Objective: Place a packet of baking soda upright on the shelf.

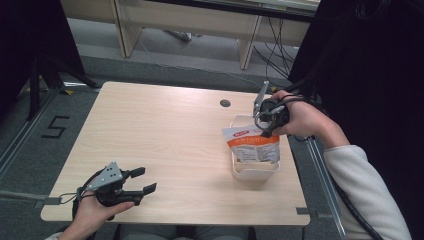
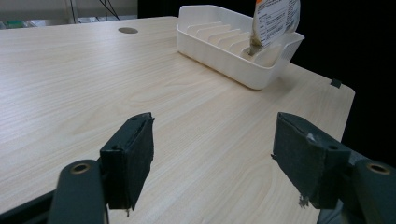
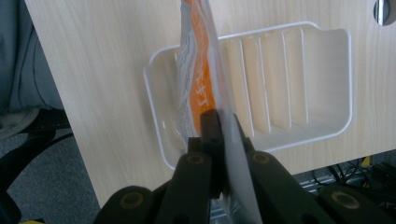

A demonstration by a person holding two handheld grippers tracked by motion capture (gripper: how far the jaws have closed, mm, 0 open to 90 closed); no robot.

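An orange and white pouch (image 1: 252, 144) hangs upright with its lower end inside a white ribbed tray (image 1: 240, 172) near the table's right edge. My right gripper (image 1: 261, 121) is shut on the pouch's top edge and holds it from above. The right gripper view looks straight down the pouch (image 3: 198, 88) into the tray (image 3: 303, 70), both jaws pinched on the pouch's top. My left gripper (image 1: 141, 181) rests at the front left of the table, open with nothing between its pads (image 2: 133, 156). It faces the tray (image 2: 219, 51) and the pouch (image 2: 275, 21) from a distance.
The tray has several upright dividers. A round cable hole (image 1: 225, 103) sits in the wooden table (image 1: 165, 135) behind the tray. The table's right edge runs close beside the tray. Shelving and cables (image 1: 272, 47) lie on the floor beyond the table.
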